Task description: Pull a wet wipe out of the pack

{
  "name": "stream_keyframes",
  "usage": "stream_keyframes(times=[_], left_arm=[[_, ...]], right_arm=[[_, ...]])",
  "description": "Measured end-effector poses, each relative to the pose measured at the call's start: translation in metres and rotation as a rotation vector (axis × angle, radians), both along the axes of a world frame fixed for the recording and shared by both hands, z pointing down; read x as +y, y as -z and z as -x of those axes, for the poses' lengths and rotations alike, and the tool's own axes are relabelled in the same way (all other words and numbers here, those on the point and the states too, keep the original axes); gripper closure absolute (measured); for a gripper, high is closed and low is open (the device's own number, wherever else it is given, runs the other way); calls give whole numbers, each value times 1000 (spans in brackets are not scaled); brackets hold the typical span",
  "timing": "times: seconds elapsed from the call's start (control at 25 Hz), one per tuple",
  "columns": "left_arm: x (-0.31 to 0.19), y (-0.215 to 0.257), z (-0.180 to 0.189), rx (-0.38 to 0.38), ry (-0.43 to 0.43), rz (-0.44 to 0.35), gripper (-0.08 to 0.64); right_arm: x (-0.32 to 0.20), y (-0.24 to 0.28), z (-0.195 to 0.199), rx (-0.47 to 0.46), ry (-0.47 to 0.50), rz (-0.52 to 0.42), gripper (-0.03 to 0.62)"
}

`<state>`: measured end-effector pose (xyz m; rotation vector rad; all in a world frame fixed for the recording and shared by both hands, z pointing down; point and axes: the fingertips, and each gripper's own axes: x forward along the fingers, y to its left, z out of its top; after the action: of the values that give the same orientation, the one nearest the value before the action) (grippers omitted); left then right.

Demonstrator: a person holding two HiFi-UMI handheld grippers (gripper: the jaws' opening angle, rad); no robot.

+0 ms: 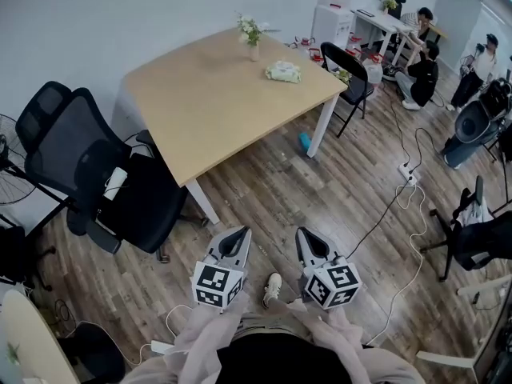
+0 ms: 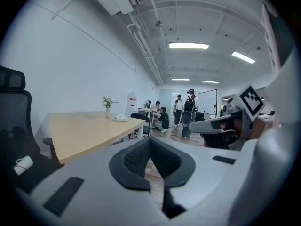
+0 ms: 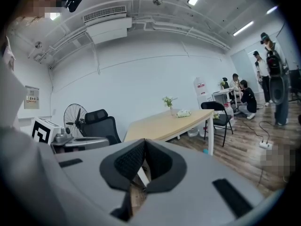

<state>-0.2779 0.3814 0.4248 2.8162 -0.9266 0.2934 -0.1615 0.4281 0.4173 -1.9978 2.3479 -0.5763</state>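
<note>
Here's the wet wipe pack (image 1: 283, 72), lying flat on the table (image 1: 208, 110) close to its far right edge and just beside the small vase of flowers (image 1: 253, 37). As far as the head view gives it, the pack's long axis runs roughly along that edge. It's small from here: a pale, soft lump, and which end carries the opening I can't make out. In the gripper views it's a light speck on the tabletop, no better.

The left gripper (image 1: 238, 232) and right gripper (image 1: 308, 234) sit side by side over the wooden floor (image 1: 320, 182), noses aimed towards the table and well apart from it. On the left, the jaws are pressed together with nothing between them. On the right, the same: closed tight and empty.

The person's hands are hidden behind the marker cubes and pale sleeves. A black office chair (image 1: 96, 174) stands at the table's left edge, cut partly by the frame
</note>
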Motion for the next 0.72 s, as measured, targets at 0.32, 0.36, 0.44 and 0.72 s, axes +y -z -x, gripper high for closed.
stream_keyframes(times=[0.32,0.36,0.44,0.72], left_arm=[[-40,0,-35,-6,8,-8,549],[-45,-1,-37,-7,13,-9,549],[-56,-3,-41,-10,27,-11,549],[-76,-12,-61,-8,40,5,549]], right_arm=[[-45,-1,-39,0,6,-8,580],[-51,-1,-43,0,7,-11,580],[-62,-2,-50,0,7,-14,580],[-78,-11,-73,1,7,-4,580]])
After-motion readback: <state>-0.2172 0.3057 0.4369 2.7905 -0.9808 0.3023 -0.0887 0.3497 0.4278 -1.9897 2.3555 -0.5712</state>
